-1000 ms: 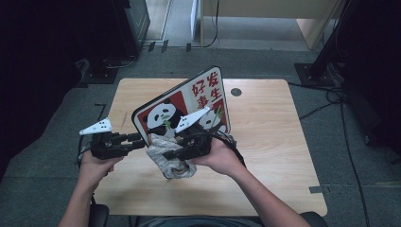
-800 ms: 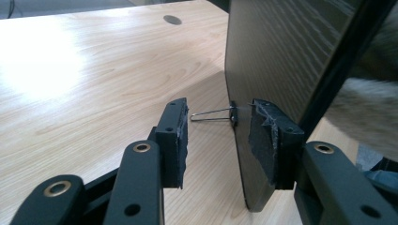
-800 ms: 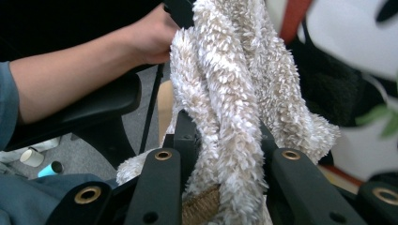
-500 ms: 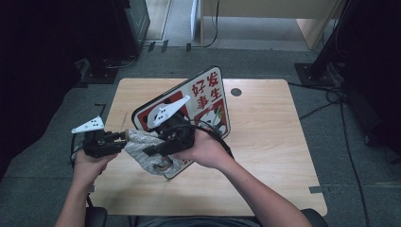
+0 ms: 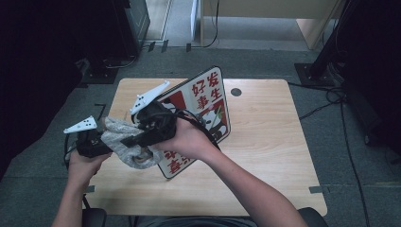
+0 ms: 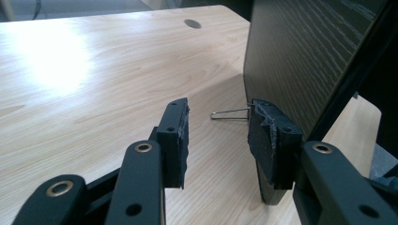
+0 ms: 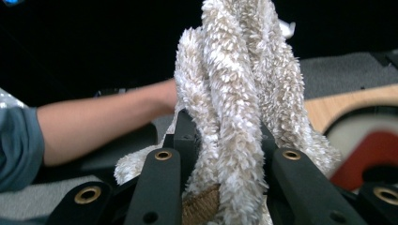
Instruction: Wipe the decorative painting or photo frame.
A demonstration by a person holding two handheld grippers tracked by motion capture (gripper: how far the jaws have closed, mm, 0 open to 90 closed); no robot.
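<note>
Since the earlier frame the right gripper (image 5: 130, 142) had lifted the shaggy beige-and-white cloth (image 5: 124, 141) up and leftward, off the panda-printed red-and-white board (image 5: 208, 106). At the left, the left gripper (image 6: 218, 136) held its jaws partly apart with nothing between them, beside the board's dark back (image 6: 305, 56). The right gripper's jaws were clamped tight on the cloth (image 7: 234, 117), above the pale wooden table (image 5: 274, 142).

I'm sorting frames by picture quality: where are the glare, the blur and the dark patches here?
Left gripper view: a washed-out glare patch on the wooden table, the jaws sharp. Right gripper view: the fluffy cloth is crisp, but the red-and-white board behind it is blurred and the background near black. High view: evenly lit table, dark surroundings.
</note>
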